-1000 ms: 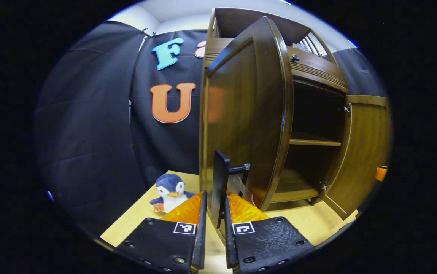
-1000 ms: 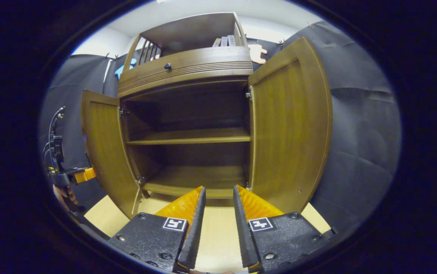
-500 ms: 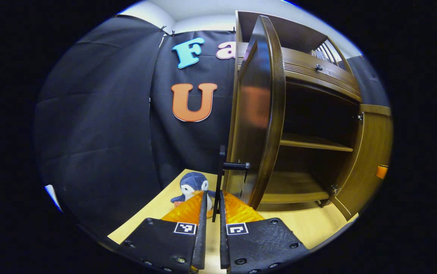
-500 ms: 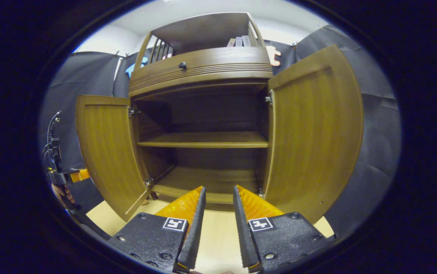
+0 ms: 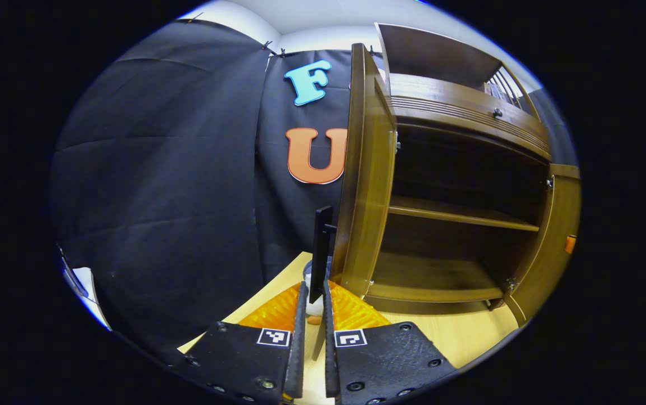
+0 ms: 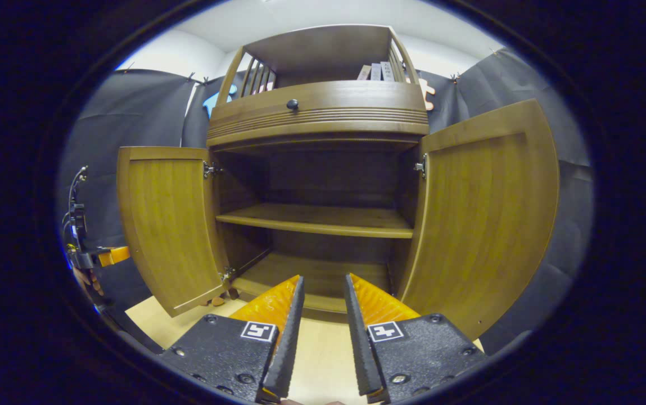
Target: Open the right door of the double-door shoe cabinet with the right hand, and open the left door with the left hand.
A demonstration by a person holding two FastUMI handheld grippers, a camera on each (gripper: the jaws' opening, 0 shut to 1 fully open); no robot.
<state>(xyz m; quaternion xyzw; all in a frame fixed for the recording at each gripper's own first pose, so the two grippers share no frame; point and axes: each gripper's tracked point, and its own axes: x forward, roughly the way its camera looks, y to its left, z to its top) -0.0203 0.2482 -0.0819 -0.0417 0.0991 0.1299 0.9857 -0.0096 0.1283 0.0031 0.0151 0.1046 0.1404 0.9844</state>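
Observation:
The brown shoe cabinet (image 6: pixel 323 112) stands with both doors swung wide. In the right gripper view the left door (image 6: pixel 168 225) and the right door (image 6: pixel 486 214) flank the bare shelf (image 6: pixel 317 219). My right gripper (image 6: pixel 323 281) is open in front of the cabinet's bottom, holding nothing. In the left gripper view the left door (image 5: pixel 365 169) appears almost edge-on. Its black bar handle (image 5: pixel 321 253) runs between the fingers of my left gripper (image 5: pixel 314 292), which is shut on it. The left gripper (image 6: pixel 103 256) and the hand holding it also appear far left in the right gripper view.
A plush toy (image 5: pixel 315 308) sits on the light wooden floor (image 5: pixel 469 332) behind the handle, mostly hidden. A drawer with a round knob (image 6: pixel 292 104) and an open top shelf with books (image 6: pixel 376 71) sit above the doors. Black cloth walls stand close on both sides.
The left door has swung further outward with my left gripper on its handle, from half open to wide open. The right gripper view has shifted slightly; its fingers stay apart.

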